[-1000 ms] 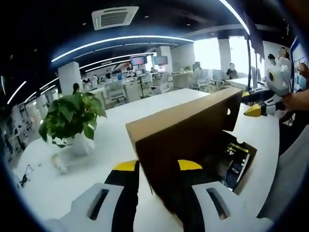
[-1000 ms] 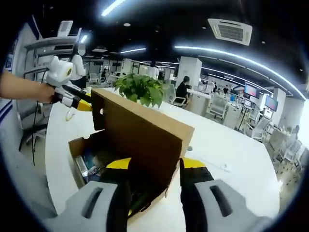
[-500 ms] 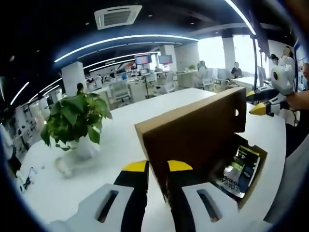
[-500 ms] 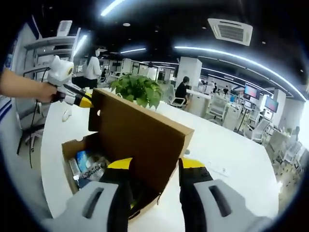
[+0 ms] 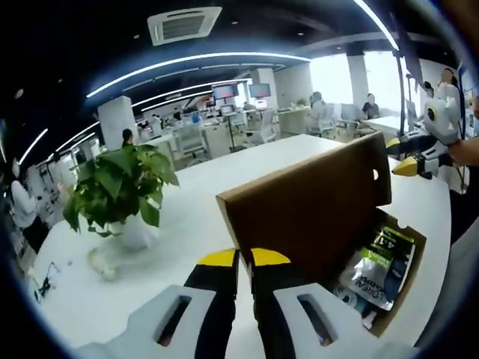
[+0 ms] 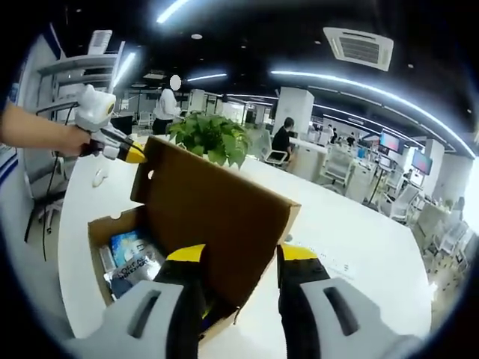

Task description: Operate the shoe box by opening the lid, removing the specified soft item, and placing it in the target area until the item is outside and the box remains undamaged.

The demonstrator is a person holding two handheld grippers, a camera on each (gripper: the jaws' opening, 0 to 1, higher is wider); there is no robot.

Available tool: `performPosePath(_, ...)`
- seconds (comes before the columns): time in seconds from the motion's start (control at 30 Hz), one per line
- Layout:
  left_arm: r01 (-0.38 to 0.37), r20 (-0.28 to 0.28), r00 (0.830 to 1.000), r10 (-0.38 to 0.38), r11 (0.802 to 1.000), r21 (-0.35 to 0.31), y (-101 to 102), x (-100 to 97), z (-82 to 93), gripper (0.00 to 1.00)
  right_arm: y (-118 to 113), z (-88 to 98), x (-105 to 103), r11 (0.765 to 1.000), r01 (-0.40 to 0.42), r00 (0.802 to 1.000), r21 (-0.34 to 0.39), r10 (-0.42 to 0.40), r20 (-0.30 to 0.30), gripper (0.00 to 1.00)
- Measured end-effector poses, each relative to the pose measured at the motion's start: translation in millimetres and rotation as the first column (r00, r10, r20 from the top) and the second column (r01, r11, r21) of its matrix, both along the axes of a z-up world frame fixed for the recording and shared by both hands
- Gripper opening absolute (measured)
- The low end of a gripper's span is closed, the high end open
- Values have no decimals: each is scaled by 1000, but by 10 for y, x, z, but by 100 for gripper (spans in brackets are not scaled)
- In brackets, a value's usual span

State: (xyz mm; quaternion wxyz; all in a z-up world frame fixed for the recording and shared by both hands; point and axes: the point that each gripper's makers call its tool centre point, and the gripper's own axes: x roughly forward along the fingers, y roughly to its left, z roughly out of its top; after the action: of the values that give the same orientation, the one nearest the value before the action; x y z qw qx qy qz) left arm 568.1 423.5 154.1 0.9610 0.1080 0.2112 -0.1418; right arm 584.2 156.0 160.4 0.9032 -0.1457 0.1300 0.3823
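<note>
Table (image 5: 187,217): White top; it carries the whole job. Use bare surface beside the box as the set-down area; no marked target is visible.
Box (image 6: 101,232): Brown cardboard, sitting on the table with its interior exposed. Treat it as light and easily creased; do not lever against its walls.
Lid (image 5: 307,209): Raised steeply on its hinge edge, standing between the two views. The board is stiff but thin. Grip it by the edge only, with mild pressure.
Plant (image 5: 120,187): Potted, on the table beyond the lid and well apart from the box. Keep your swing away from it.
Packet (image 5: 378,258): The soft item, a printed pouch lying flat in the box bottom. Judge it light, limp and probably slick. Take it by an upper corner or edge, then lift straight up clear of the walls.
Left gripper (image 5: 243,258): Low and level, pointing along the table. Its yellow-tipped jaws are nearly together at the lid's near edge; whether they pinch the board cannot be told.
Right gripper (image 6: 233,254): Level, aimed at the opposite end of the lid. Its jaws stand spread, one on each side of the lid's end edge. Contact cannot be confirmed.
</note>
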Motion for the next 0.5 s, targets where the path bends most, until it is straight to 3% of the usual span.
performPosePath(0.3, 18, 2, 1000, -18, 999, 40, 28, 133, -49, 4, 24, -31, 116, 1000, 4, 1000, 9, -4, -7, 34)
performPosePath(0.5, -5, -2, 1000, 5, 1000, 22, 48, 207, -72, 1, 26, -66, 195, 1000, 8, 1000, 10, -8, -14, 33)
